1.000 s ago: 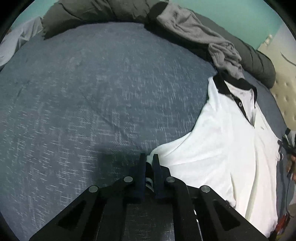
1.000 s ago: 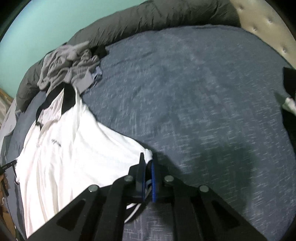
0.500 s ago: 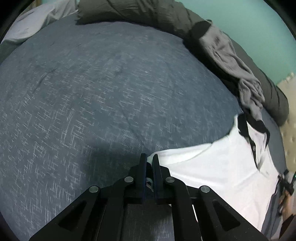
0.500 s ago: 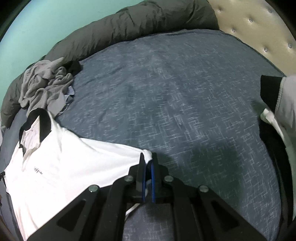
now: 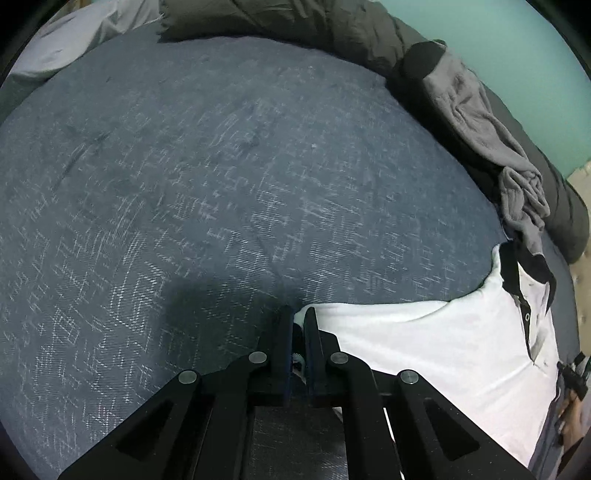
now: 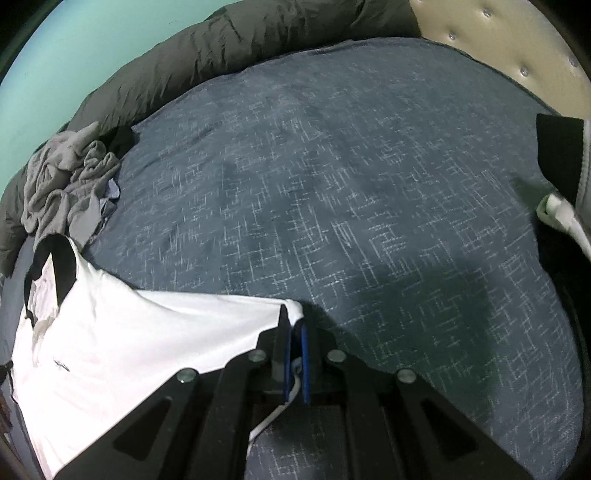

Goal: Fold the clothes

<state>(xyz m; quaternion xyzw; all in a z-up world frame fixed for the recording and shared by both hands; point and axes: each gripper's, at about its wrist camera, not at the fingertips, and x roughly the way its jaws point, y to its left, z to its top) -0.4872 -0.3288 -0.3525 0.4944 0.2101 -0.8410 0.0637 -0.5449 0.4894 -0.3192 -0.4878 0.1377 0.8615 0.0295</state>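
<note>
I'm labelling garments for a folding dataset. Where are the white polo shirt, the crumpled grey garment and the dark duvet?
white polo shirt (image 5: 436, 343), left wrist view, on its white body.
crumpled grey garment (image 6: 59, 192), right wrist view, on its bunched middle.
dark duvet (image 6: 207, 48), right wrist view, on its rolled top.

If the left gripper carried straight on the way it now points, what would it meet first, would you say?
The left gripper, shut on the white polo shirt, points across bare blue bedspread. The way looks free until the dark grey duvet rolled along the far edge, though depth is hard to judge through the fisheye.
</note>
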